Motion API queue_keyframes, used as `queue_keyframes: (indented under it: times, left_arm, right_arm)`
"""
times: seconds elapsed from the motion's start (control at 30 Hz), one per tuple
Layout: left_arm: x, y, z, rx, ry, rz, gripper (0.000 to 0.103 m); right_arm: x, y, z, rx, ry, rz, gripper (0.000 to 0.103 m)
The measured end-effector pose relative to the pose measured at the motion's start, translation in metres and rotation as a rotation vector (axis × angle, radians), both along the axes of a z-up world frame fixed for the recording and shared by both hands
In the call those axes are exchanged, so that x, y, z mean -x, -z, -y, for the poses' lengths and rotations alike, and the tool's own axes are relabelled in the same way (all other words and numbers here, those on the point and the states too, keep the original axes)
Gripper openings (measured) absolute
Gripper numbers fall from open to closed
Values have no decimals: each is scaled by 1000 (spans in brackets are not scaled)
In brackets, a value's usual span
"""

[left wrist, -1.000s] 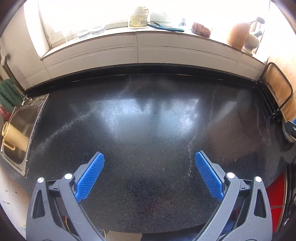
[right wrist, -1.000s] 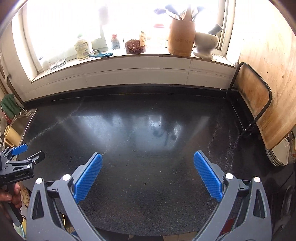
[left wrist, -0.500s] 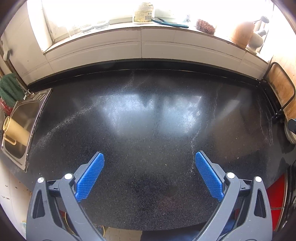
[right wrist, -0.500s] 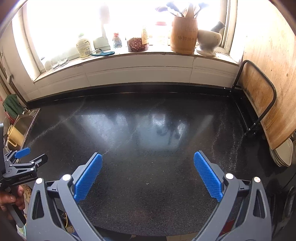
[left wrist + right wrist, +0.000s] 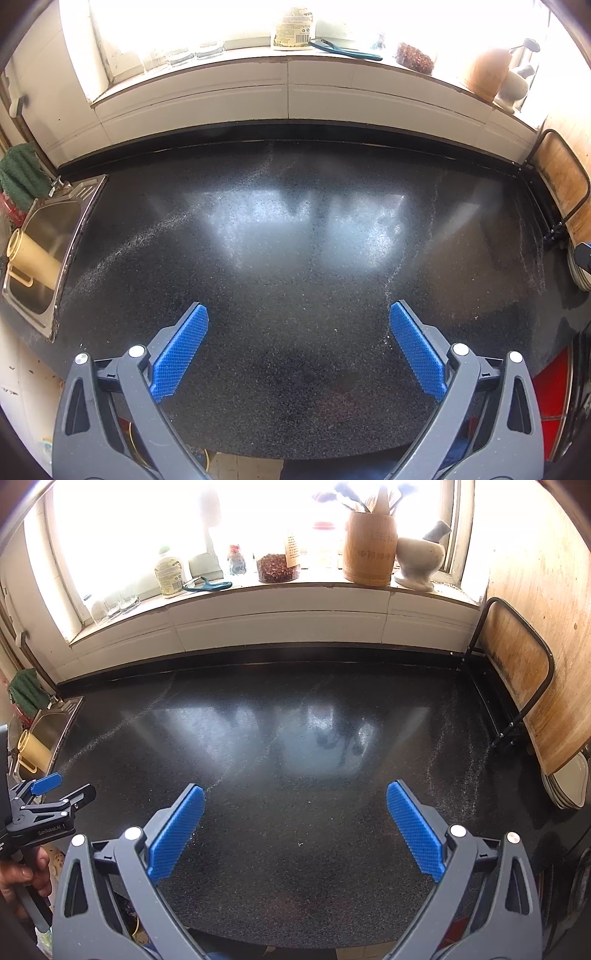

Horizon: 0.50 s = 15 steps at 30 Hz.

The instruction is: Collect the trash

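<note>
Hovering over a black speckled countertop [image 5: 295, 258], the left gripper [image 5: 297, 343] has its blue-padded jaws spread wide with nothing between them, and the right gripper [image 5: 295, 823] is the same: wide apart, empty. No piece of trash can be made out in either wrist view; the only loose matter is pale streaks of fine powder or crumbs [image 5: 391, 280] trailing across the counter, toward 9 o'clock in the left view and toward 3 o'clock in the right. If that residue is the target, it would likely be weightless and loose, with nothing for two pads to pinch, so sweeping would suit it better than gripping. The middle of the counter offers broad open room. Its limits are the steel sink [image 5: 48, 251] at 9 o'clock with a yellowish cup [image 5: 29, 254] lying in it, the raised sill at 12 o'clock crowded with a bottle [image 5: 169, 574], a wooden utensil holder [image 5: 369, 546] and a mortar [image 5: 417, 563], and a wooden board in a dark wire rack [image 5: 524, 679] at 3 o'clock with stacked plates [image 5: 569, 782] beside it. The counter's front edge lies just under both grippers at 6 o'clock.
</note>
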<state>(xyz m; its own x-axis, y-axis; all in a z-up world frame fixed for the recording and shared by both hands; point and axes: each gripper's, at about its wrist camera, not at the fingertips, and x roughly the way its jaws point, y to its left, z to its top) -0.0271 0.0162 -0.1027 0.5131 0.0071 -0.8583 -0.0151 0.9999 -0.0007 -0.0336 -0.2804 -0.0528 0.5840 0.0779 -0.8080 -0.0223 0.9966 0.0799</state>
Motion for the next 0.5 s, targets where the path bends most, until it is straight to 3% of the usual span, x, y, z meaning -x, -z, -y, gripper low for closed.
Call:
queue_keyframes:
  times: [0.5]
  left_arm:
    - [1, 0, -2, 2, -1, 2, 96]
  right_arm:
    - [2, -2, -5, 5, -2, 3, 96]
